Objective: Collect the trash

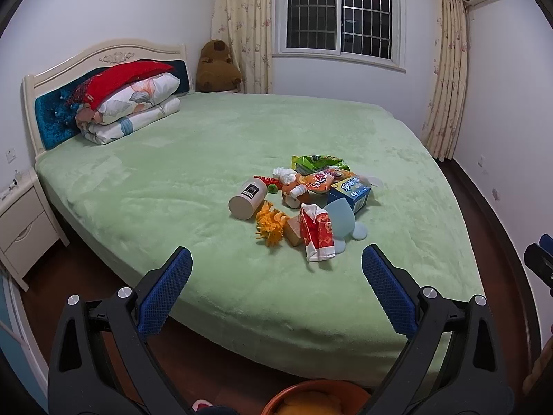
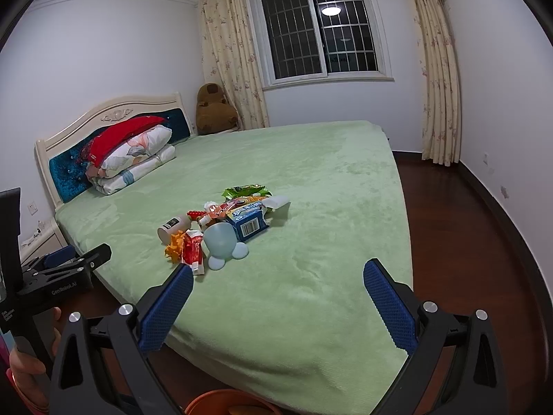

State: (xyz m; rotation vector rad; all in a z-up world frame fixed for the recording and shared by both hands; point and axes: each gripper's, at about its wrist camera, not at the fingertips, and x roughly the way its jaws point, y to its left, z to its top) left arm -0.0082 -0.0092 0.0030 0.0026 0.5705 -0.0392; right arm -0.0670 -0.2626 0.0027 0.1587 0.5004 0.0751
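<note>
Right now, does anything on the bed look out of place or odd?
Yes. A heap of trash sits mid-bed on the green bedspread: a cream cup tipped on its side, and crumpled snack wrappers.

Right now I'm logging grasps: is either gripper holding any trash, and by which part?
Nothing is held. The left gripper and right gripper are both open, short of the pile.

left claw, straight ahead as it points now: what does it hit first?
Probably the red-and-white crumpled wrapper at the near edge of the litter pile on the green bed cover; the open left claw points roughly there. Depth is unclear.
</note>
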